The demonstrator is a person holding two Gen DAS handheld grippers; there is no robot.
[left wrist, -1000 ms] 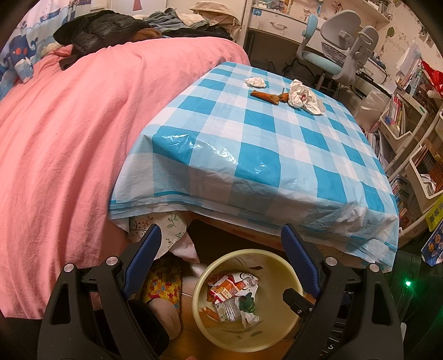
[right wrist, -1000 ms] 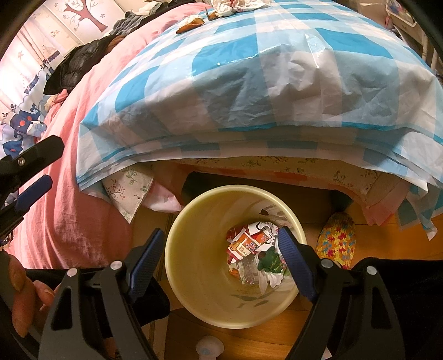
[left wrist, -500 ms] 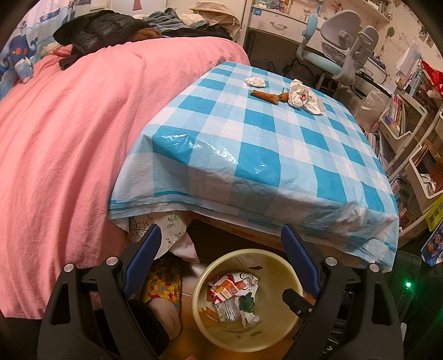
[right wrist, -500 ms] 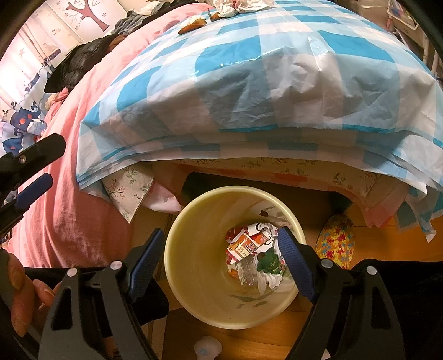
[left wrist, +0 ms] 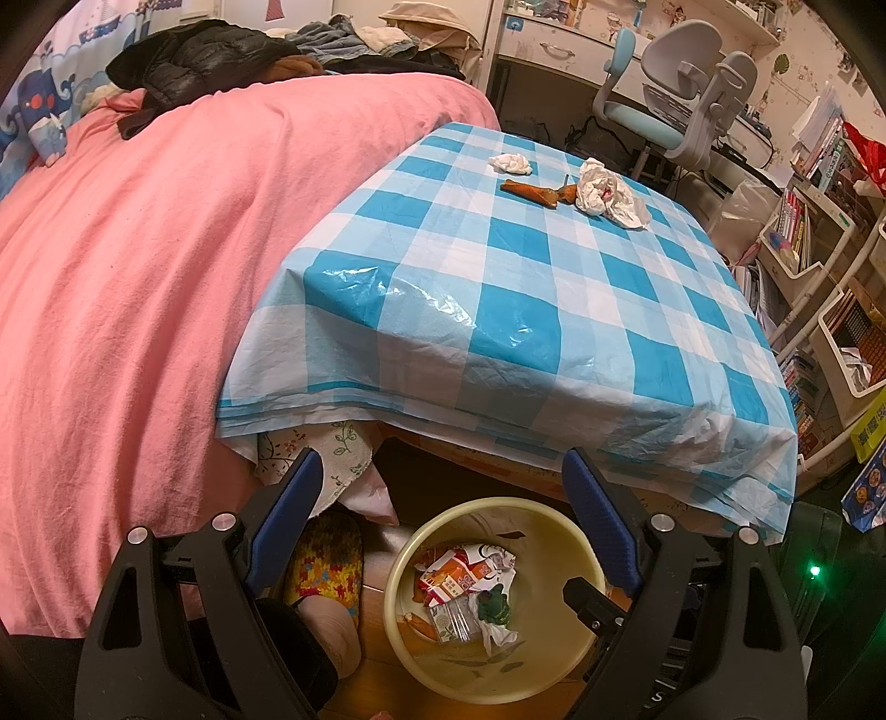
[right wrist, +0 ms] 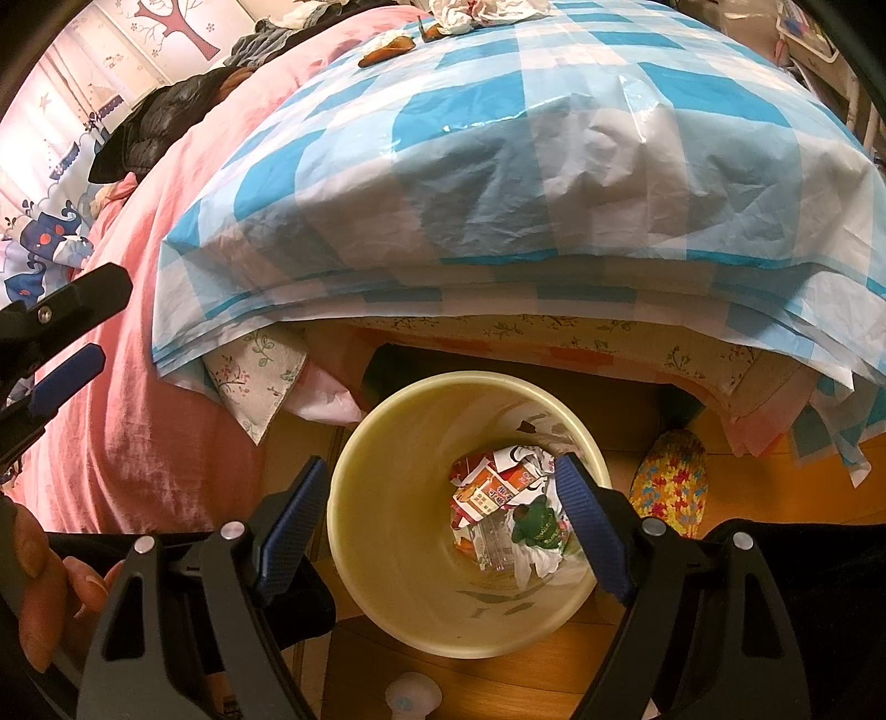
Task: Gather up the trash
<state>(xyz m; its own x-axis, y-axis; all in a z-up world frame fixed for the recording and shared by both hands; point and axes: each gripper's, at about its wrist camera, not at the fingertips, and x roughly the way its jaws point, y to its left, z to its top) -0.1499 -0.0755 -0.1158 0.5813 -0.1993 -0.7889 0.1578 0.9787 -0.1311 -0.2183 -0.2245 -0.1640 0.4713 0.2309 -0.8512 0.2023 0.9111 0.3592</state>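
A cream waste bin (left wrist: 559, 653) (right wrist: 387, 531) stands on the wooden floor below the table's near edge, holding cartons and crumpled wrappers (right wrist: 501, 498). Both grippers hover above it. My left gripper (left wrist: 440, 487) is open and empty. My right gripper (right wrist: 437, 493) is open and empty too, right over the bin's mouth. On the far part of the blue checked tablecloth (left wrist: 526, 288) lie a small white paper wad (left wrist: 510, 163), a brown peel-like scrap (left wrist: 537, 193) and a bigger crumpled white paper (left wrist: 606, 194). In the right wrist view these lie at the top edge, the crumpled paper (right wrist: 482, 8) beside the brown scrap (right wrist: 387, 51).
A bed with a pink cover (left wrist: 122, 266) fills the left side, dark clothes (left wrist: 194, 55) piled at its far end. A desk chair (left wrist: 681, 105) and shelves with books (left wrist: 819, 232) stand on the right. A colourful slipper (right wrist: 670, 482) lies by the bin. A hand (right wrist: 39, 576) shows at left.
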